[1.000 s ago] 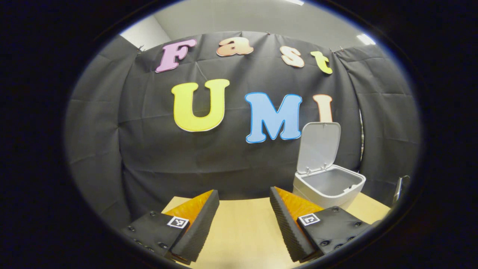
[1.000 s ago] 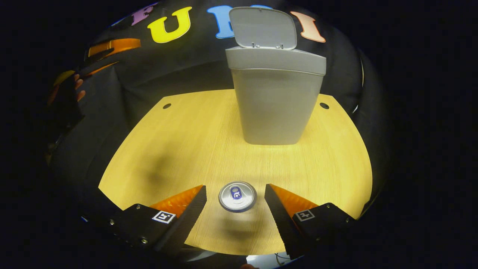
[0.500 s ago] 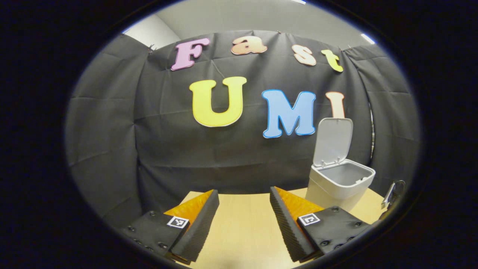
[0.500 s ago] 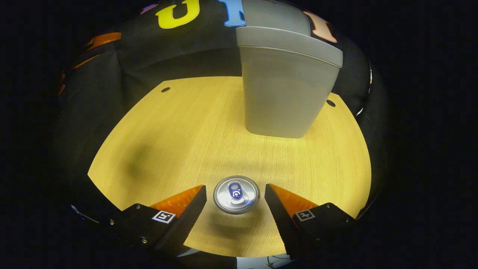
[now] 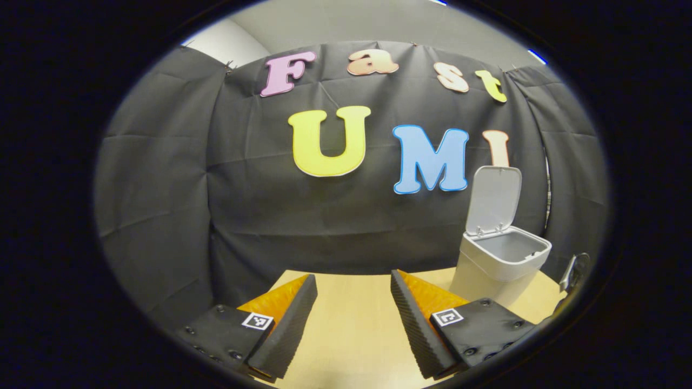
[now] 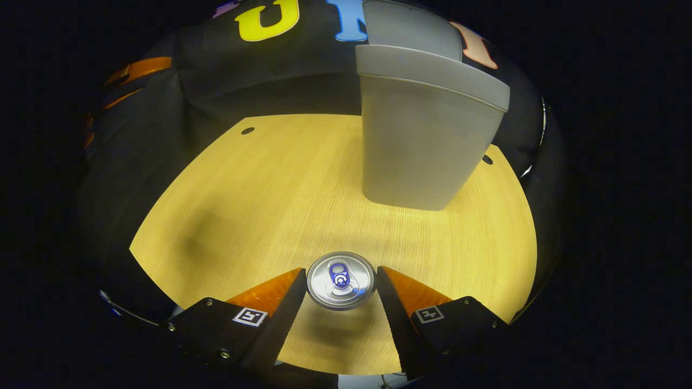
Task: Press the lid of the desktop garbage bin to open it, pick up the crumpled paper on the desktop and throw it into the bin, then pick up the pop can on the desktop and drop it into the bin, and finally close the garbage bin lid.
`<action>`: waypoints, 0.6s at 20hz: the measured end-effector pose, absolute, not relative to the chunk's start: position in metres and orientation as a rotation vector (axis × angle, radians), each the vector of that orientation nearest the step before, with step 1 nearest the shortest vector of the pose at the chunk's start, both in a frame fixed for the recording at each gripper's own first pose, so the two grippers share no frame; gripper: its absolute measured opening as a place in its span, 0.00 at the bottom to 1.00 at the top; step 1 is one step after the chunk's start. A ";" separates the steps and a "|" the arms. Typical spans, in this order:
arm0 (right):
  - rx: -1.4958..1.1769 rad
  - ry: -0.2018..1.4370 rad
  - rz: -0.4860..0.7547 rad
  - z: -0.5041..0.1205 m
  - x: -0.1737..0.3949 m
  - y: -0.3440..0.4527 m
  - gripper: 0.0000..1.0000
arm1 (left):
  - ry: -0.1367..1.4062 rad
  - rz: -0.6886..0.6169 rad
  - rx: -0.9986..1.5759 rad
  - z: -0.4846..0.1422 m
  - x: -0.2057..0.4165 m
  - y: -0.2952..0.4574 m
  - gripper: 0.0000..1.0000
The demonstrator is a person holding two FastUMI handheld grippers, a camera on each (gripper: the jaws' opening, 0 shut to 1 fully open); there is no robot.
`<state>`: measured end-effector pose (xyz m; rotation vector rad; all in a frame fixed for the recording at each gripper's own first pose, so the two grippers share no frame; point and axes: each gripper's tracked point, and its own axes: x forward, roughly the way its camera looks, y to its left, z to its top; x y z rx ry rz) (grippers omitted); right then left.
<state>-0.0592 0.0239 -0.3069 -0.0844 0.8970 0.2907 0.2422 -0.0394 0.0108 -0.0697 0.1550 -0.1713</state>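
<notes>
Left gripper view: left gripper (image 5: 354,319) sits low over the wooden table (image 5: 351,329), fingers spread wide, nothing between them, bare tabletop in the gap. Black cloth wall (image 5: 259,205) behind. To the right, past the right-hand finger, the garbage bin (image 5: 500,265) stands upright on the table with its lid (image 5: 493,199) flipped up and standing nearly vertical at the back edge. Bin opening faces the camera partly; the visible part of the inner wall is plain grey, bottom is hidden, so contents cannot be told. A small metal part (image 5: 572,270) shows at the far right edge, too small to identify.

Right gripper view: looking down on the table (image 6: 259,205). Two small dark holes in the tabletop, one far left (image 6: 247,130) and one by the bin's right side (image 6: 487,159). Right gripper (image 6: 340,294) is low at the near edge, fingers narrowed around the pop can (image 6: 340,280), which stands upright, top and pull tab facing the camera. Both fingers sit just beside the can's rim, left one looks touching or nearly so, right one the same; cannot tell whether they actually press on it. Can rests on the table, well apart from the bin. Bin (image 6: 424,140) stands at the far right-centre, seen from below its rim, raised lid (image 6: 411,29) partly visible behind it, inside hidden from this angle.
</notes>
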 end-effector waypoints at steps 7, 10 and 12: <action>-0.046 0.698 0.344 -0.223 -0.025 0.047 0.83 | 0.176 -0.169 -0.094 0.001 0.244 -0.042 0.99; -0.035 0.611 0.358 -0.185 -0.017 0.056 0.83 | 0.177 -0.176 -0.098 0.000 0.243 -0.043 0.99; -0.024 0.555 0.366 -0.160 -0.011 0.060 0.83 | 0.175 -0.180 -0.095 0.000 0.243 -0.044 0.99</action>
